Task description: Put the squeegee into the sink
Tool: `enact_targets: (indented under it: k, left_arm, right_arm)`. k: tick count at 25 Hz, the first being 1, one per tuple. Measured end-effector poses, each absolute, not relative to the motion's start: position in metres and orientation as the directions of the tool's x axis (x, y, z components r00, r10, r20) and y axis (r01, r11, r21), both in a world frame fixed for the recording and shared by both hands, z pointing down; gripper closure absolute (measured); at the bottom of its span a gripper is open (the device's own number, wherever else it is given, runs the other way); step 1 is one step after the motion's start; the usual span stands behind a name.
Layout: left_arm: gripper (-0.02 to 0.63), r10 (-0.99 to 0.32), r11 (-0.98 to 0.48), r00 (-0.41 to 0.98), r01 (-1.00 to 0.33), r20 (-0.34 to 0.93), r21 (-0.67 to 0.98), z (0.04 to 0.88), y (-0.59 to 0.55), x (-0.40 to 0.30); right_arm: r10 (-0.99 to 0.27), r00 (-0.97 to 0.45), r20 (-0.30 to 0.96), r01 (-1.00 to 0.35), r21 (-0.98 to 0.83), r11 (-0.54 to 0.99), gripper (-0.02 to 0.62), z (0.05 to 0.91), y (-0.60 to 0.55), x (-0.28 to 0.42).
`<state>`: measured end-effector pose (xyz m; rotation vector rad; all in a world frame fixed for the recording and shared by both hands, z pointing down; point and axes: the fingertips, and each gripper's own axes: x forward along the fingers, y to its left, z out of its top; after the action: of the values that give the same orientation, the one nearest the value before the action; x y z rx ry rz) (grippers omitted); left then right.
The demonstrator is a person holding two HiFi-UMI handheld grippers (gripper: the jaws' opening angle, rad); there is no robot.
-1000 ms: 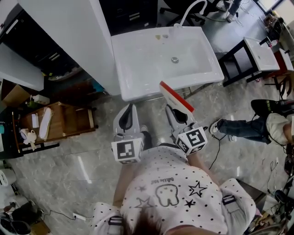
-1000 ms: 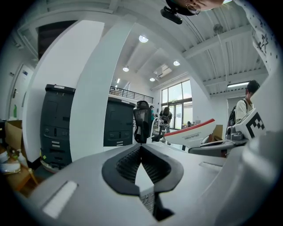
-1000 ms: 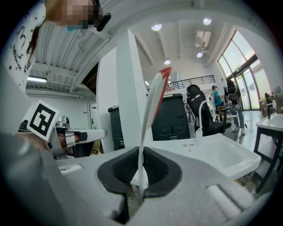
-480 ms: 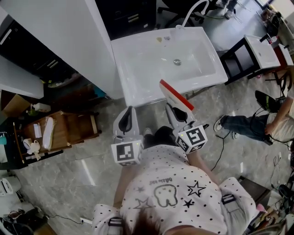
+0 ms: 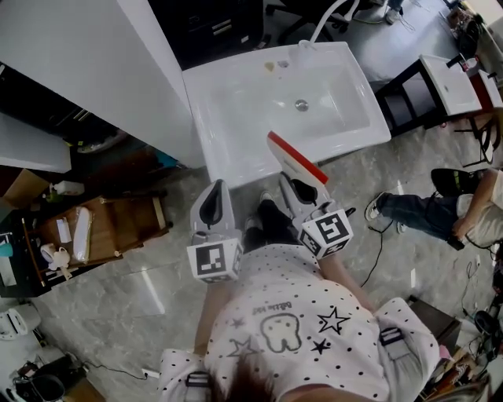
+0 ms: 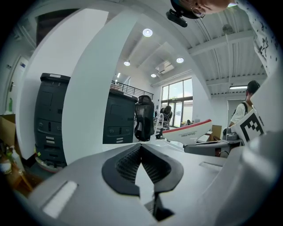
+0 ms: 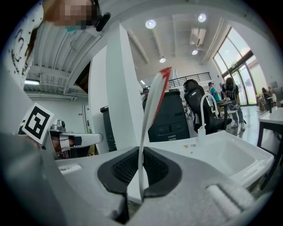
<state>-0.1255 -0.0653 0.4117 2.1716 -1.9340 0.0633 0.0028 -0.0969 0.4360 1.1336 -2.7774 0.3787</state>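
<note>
Squeegee (image 5: 297, 162) first: I have it clamped in the right gripper (image 5: 289, 184), close to my body on the right side. In the right gripper view the pads (image 7: 155, 170) press on its thin white body from both sides. It rises tall out of the jaws, leaning a little to the right, with a red strip along its top edge. The left gripper (image 5: 217, 188) sits level with it on my left, a little apart. Its jaws are pressed together with nothing between them, as the left gripper view shows plainly. Both grippers are over the grey stone floor (image 5: 118, 275), just short of the sink (image 5: 206, 133).

In the head view the squeegee's upper end shows against the sink's near rim, and it is held outside the basin. The sink is white and rectangular, with a drain (image 5: 301, 104) in the middle of the basin and a curved white faucet (image 5: 324, 22) at its far edge. A tall white panel (image 5: 118, 63) stands against the sink's left side. At far right a seated person's legs (image 5: 416, 218) stretch across the floor, well apart from me. Past the faucet, the right gripper view shows a black office chair (image 7: 194, 97).
</note>
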Motion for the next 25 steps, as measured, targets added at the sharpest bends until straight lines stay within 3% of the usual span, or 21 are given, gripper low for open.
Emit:
enact_targets:
  k: [25]
  left_arm:
    - [0.611,-0.988,0.034,-0.009,-0.985,0.152,0.168,0.410,-0.151,-0.115]
  right_arm:
    - [-0.559,-0.802,0.211,-0.595,-0.197,0.779,0.575,0.447,-0.190,0.007]
